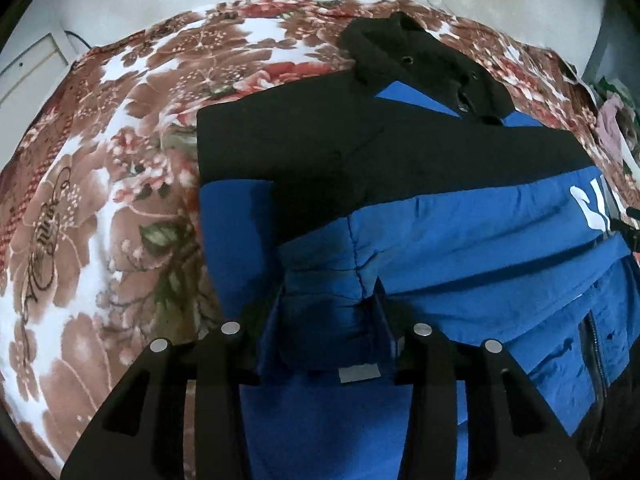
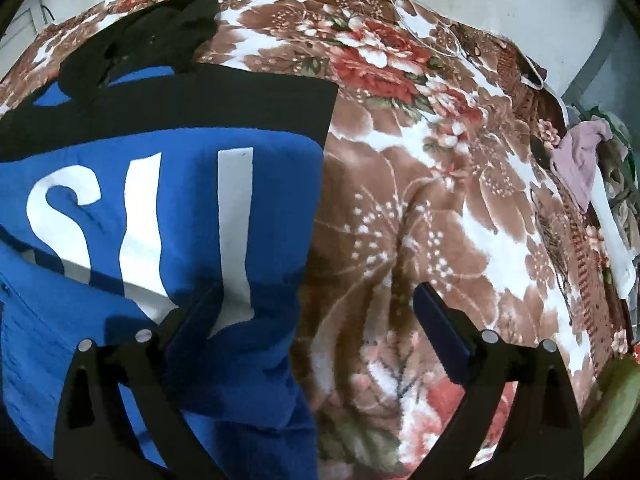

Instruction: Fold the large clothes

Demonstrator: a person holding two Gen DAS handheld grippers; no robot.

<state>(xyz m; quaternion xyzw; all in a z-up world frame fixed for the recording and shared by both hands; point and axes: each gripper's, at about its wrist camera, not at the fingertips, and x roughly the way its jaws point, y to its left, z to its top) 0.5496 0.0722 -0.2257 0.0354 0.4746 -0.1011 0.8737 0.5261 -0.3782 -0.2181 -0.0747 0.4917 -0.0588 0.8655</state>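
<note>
Blue-and-black jacket [image 1: 440, 216] flat on flowered bed blanket [image 1: 100, 208]; left gripper [image 1: 328, 312] jaws pinching bunched blue fabric, right gripper [image 2: 320, 304] jaws spread astride jacket edge, clutching nothing; uneven lift likely skewing fold.

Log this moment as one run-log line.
garment: jacket flat on blanket | left claw: blue fabric between fingers | right claw: open, straddling jacket edge

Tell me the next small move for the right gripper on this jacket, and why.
Probably ease the right gripper down and close it on the jacket's blue edge: its jaws stand wide open, straddling that edge over the floral blanket, gripping nothing.
</note>
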